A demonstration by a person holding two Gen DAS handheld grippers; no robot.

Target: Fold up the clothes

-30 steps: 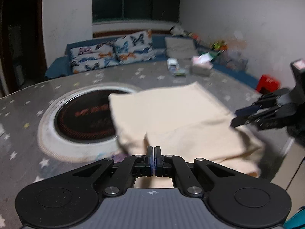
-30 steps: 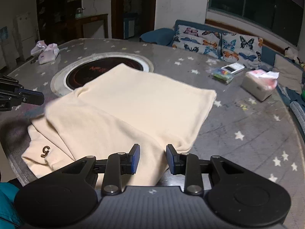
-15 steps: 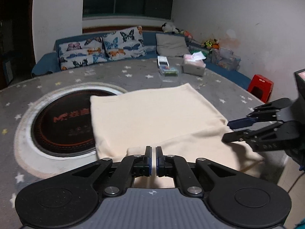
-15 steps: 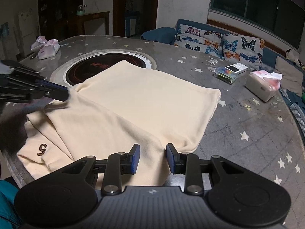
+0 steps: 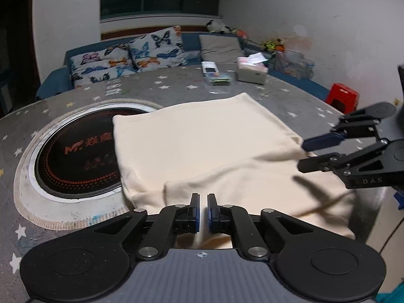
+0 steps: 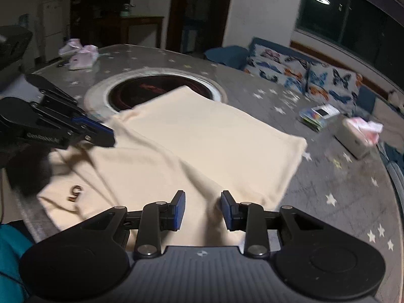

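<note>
The near edge of the cream garment [image 5: 202, 151] is hidden behind both gripper bodies, so how far it hangs over the table's near rim cannot be told. The right wrist view is smeared by motion, and a small dark mark [image 6: 75, 192] on the cloth's near-left corner reads roughly like a "5". Lettering on the dark round hob [image 5: 78, 156] set into the table is partly covered by the cloth.

The garment is soft, matte and thick, folded into a rough rectangle with a stitched hem along the far edge and a raised fold running across its near half. It lies on a grey, star-printed table [image 5: 176, 88], its far-left corner over the hob's pale ring.

The left gripper [image 5: 202, 208] sits at the cloth's near-left edge, its blue-padded fingers a narrow slit apart with nothing visibly between them. The right gripper [image 6: 203, 210] has its fingers well apart over the cloth's near-right part, not clamped on anything.

A tissue box [image 5: 251, 72] and a small packet [image 5: 217, 77] stand at the far side.
</note>
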